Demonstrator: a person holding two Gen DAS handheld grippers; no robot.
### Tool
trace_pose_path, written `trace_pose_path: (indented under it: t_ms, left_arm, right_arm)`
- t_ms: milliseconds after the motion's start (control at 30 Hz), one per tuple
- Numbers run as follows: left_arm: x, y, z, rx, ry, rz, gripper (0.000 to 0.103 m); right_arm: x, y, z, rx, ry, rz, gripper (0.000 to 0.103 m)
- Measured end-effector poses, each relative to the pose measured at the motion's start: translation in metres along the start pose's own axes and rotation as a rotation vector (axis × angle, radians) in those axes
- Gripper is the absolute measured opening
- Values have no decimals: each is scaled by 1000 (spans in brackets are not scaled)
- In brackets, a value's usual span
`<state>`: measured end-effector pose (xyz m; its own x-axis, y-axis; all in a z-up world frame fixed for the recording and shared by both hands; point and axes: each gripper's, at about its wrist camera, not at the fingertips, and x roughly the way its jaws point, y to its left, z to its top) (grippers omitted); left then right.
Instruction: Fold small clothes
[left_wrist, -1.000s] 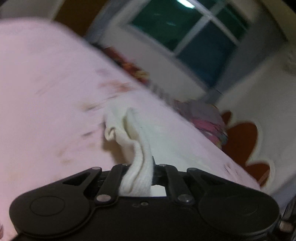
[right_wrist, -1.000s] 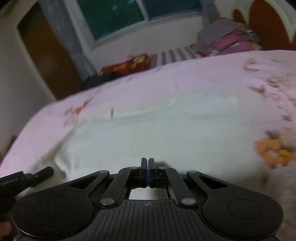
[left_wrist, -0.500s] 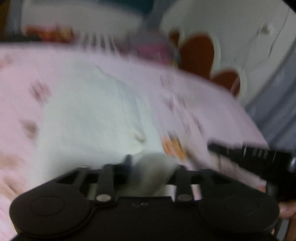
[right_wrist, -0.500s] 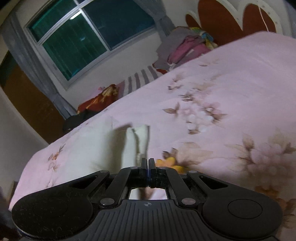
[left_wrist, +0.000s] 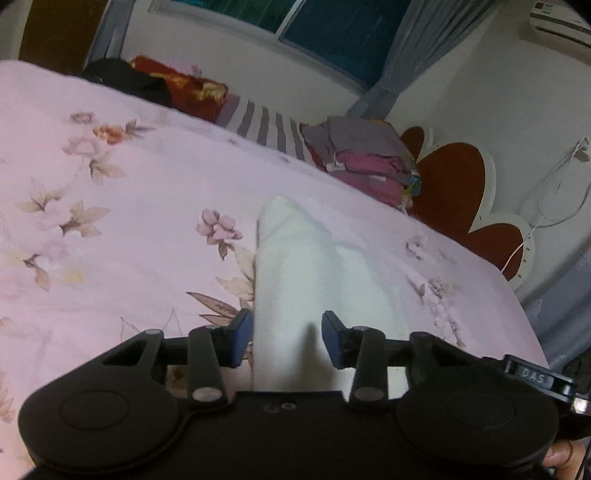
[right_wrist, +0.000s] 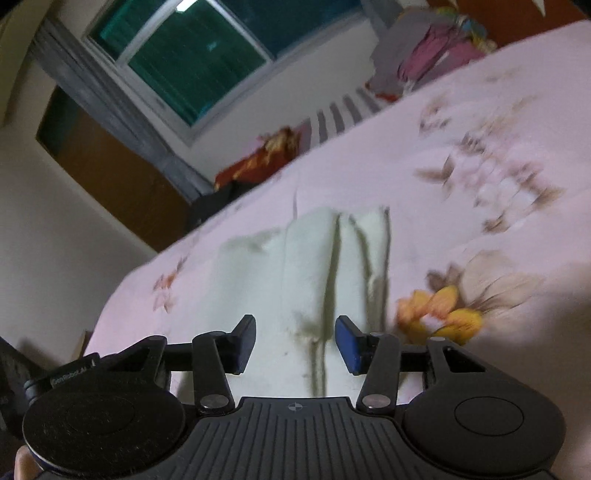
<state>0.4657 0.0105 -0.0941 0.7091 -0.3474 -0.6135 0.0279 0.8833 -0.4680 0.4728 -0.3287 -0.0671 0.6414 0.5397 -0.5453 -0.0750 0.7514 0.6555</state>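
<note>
A small white garment (left_wrist: 295, 266) lies folded into a long narrow shape on the pink floral bedspread (left_wrist: 129, 221). My left gripper (left_wrist: 288, 328) hovers over its near end; its jaws are closing, the cloth lies between them, and the blue pads do not press on it. In the right wrist view the same white garment (right_wrist: 295, 258) shows several lengthwise folds. My right gripper (right_wrist: 295, 332) stands over its near end with its jaws opening, nothing gripped. The garment's near edge is hidden under both gripper bodies.
A stack of folded clothes (left_wrist: 369, 158) sits at the far side of the bed by the red heart-shaped headboard (left_wrist: 450, 184). A striped pillow (left_wrist: 269, 125) and a red cloth (left_wrist: 184, 88) lie below the window. The bed's edge (left_wrist: 517, 302) runs close on the right.
Both grippers held the white cloth shut and carried it across the bed. Now both have let go, their jaws stand apart, and the garment lies folded on the bedspread.
</note>
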Motion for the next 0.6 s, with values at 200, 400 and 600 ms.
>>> trace_pose_path:
  t_ms: [200,400,600]
  left_arm:
    - [45,9,7,32,98,-3,42]
    - [51,-1,3,104,129,6,42]
    - [43,-19,29,262,26,1,36]
  right_arm:
    - [34,-1,-6,15,68,-37,49]
    - [55,14,-3,-48,122,-55,27]
    - [55,18,-3,-86,120,-82,13]
